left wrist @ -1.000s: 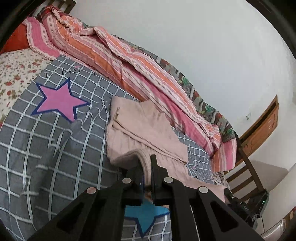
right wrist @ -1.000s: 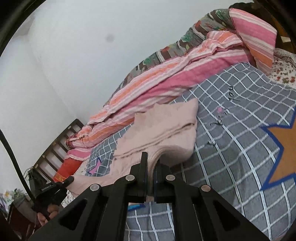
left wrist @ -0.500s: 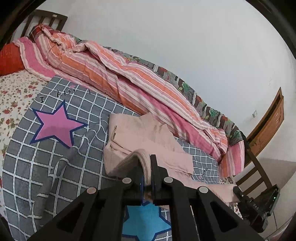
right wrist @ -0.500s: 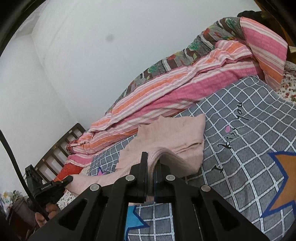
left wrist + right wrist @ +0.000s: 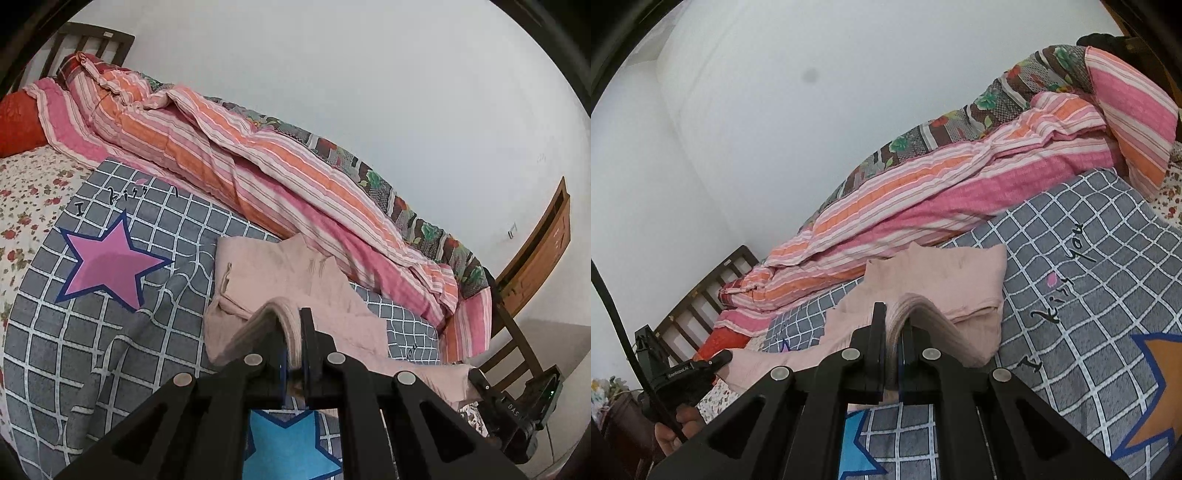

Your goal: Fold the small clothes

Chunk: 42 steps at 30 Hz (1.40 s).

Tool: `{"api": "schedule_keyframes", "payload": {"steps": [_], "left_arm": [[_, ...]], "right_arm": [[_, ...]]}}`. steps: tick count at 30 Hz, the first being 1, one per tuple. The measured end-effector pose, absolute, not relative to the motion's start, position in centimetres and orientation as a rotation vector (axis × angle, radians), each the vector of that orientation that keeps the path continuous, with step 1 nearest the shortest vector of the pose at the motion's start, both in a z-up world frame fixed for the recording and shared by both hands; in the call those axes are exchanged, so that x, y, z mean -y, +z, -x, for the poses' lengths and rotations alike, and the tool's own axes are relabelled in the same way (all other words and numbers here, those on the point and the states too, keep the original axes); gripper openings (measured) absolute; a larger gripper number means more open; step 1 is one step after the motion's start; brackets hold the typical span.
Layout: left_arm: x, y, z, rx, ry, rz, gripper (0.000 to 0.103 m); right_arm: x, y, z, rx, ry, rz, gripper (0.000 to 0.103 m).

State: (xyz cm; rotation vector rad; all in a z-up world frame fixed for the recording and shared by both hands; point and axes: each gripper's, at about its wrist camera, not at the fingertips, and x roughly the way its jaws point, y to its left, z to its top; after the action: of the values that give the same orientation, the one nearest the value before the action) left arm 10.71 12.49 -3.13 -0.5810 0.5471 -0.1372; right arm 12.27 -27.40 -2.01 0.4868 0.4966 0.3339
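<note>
Left wrist: striped quilt (image 5: 280, 173) bunched just beyond pink garment (image 5: 295, 273).

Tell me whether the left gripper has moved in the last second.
Yes. The left gripper, shut on the pink garment, has pulled back from the striped quilt; the headboard has come into view.

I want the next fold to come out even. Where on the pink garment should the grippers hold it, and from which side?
Judging by the pictures, at the thick ribbed hem of the pink garment, from the near side. The left gripper and right gripper are each shut on it there, and the stacked layers give a firm edge, while the rest lies loosely on the grey checked blanket.
</note>
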Motion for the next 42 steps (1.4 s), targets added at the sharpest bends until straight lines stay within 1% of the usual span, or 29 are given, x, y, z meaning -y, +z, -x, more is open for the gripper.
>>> {"api": "schedule_keyframes", "payload": {"steps": [21,42], "left_arm": [[-11.7,-1.7,-15.1,-0.520,-0.104,0.536,0.006],[-11.5,-2.8,-21.2,-0.541,-0.065,0.504,0.006]], "right_arm": [[27.5,-1.4,-15.8,-0.480,0.312,-0.469,0.005],[27.4,-2.0,-21.8,-0.486,0.296,-0.470,0.005]]}}
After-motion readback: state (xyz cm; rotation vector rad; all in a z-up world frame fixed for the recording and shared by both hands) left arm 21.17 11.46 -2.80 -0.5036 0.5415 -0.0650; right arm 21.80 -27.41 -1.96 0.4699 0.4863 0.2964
